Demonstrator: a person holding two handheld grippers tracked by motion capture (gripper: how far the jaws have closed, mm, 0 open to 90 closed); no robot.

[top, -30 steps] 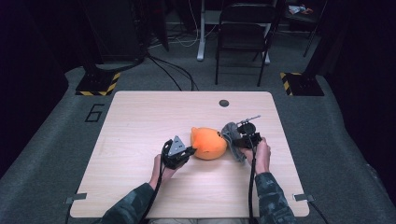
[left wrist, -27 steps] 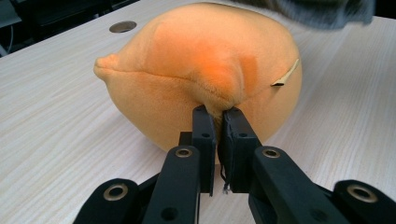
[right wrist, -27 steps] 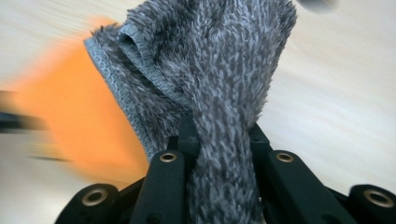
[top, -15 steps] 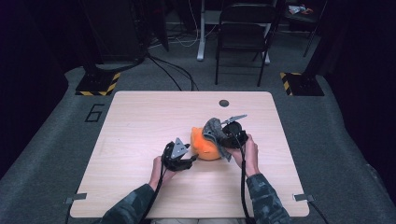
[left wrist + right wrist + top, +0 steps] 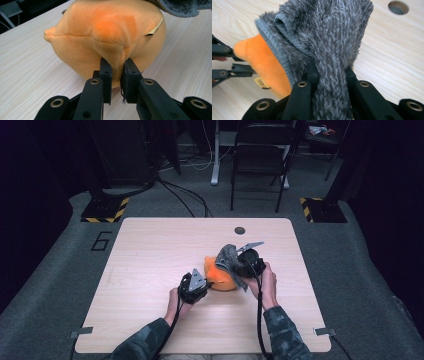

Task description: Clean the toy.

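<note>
An orange plush toy (image 5: pixel 222 276) lies mid-table. My left gripper (image 5: pixel 117 67) is at its near left side; the jaws have just been closing and now pinch a fold of the orange plush (image 5: pixel 107 30) between their pads. My right gripper (image 5: pixel 329 71) is shut on a grey fuzzy cloth (image 5: pixel 324 30), which rises between the jaws and drapes over the plush's top right. In the high view the cloth (image 5: pixel 227 256) sits on the plush, the right gripper (image 5: pixel 235 264) beside it and the left gripper (image 5: pixel 205 282) at the other side.
The light wooden table (image 5: pixel 150 250) has a round cable hole (image 5: pixel 240 230) near its far edge. A folding chair (image 5: pixel 260 150) and cables stand on the floor beyond. Both forearms come in from the near edge.
The right gripper has carried the grey cloth left and upward, from beside the plush onto its top. The left hand stays at the plush's near left side.
</note>
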